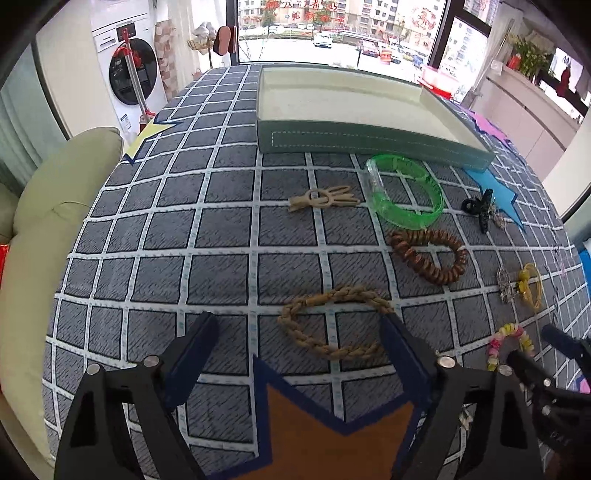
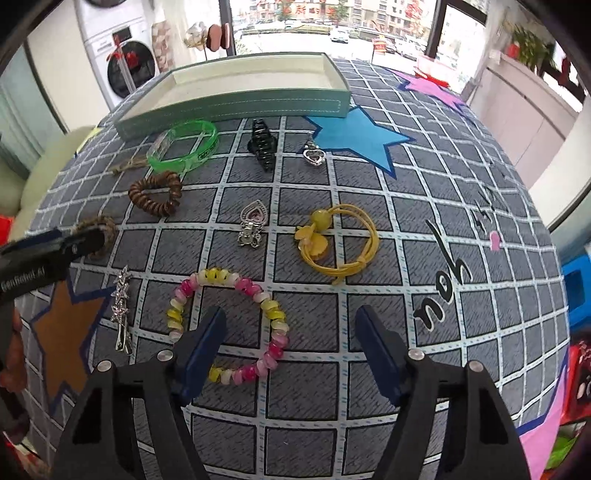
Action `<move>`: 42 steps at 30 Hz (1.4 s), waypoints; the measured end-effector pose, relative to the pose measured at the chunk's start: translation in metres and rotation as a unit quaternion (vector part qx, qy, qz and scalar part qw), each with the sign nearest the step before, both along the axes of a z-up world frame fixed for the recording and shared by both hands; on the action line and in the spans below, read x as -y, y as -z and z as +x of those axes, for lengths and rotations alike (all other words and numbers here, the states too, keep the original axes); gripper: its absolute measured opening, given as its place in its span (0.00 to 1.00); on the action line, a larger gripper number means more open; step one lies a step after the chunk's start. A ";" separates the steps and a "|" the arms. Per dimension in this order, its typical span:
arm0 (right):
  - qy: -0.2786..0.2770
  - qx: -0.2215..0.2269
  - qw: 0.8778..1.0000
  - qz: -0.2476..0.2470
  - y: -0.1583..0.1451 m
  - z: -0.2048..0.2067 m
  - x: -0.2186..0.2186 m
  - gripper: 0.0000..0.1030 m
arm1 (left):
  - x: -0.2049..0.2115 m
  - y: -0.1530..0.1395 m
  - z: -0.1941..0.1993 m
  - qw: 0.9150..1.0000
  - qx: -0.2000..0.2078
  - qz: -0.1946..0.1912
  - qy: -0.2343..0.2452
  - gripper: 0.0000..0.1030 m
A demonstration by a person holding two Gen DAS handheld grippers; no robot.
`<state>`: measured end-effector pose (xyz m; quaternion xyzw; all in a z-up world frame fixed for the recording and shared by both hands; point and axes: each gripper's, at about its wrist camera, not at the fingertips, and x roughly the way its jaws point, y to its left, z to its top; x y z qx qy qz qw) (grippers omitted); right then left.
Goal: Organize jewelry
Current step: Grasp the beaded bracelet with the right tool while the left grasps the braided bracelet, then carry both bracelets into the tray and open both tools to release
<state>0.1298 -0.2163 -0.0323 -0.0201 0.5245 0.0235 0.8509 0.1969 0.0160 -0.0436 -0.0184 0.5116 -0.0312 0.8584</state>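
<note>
A: Left gripper point(image 1: 299, 328): jaws wide apart, empty. The tan braided rope bracelet point(image 1: 332, 325) lies between them at lower centre, long axis crosswise, right end touching the right jaw.

B: Right gripper point(image 2: 290, 325): jaws spread, empty, over the pink-and-yellow beaded bracelet point(image 2: 229, 325).

A: Green empty tray point(image 1: 369, 144) sits top centre, well apart.

A large window point(image 1: 332, 33) is located behind the table point(image 1: 221, 229), through which daylight, parked cars and apartment blocks are seen. A white washing machine point(image 1: 129, 70) is positioned left of the window, and a white cabinet point(image 1: 532, 110) topped with plants is positioned to its right. A pale green cushion point(image 1: 55, 206) is placed against the table's left edge.
</note>
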 end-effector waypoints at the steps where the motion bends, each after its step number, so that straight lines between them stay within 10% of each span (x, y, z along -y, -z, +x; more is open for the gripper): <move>1: -0.003 0.000 1.000 -0.002 0.000 0.000 -0.002 0.70 | 0.003 0.000 0.001 1.000 0.003 0.011 0.005 0.81; 7: -0.020 -0.004 1.000 -0.001 -0.004 -0.002 -0.013 0.40 | 0.017 -0.005 -0.001 0.998 0.020 0.021 0.055 0.22; 9: -0.021 -0.007 1.000 0.003 -0.005 -0.003 -0.015 0.10 | 0.017 -0.006 -0.001 0.998 0.020 0.012 0.061 0.22; 27: -0.002 0.038 0.991 0.129 -0.080 0.033 0.022 0.10 | 0.002 -0.075 0.009 0.989 0.059 -0.102 0.086 0.22; 42: -0.012 0.064 0.987 0.145 -0.115 0.136 0.020 0.10 | 0.009 -0.112 0.098 0.987 0.106 -0.095 0.076 0.22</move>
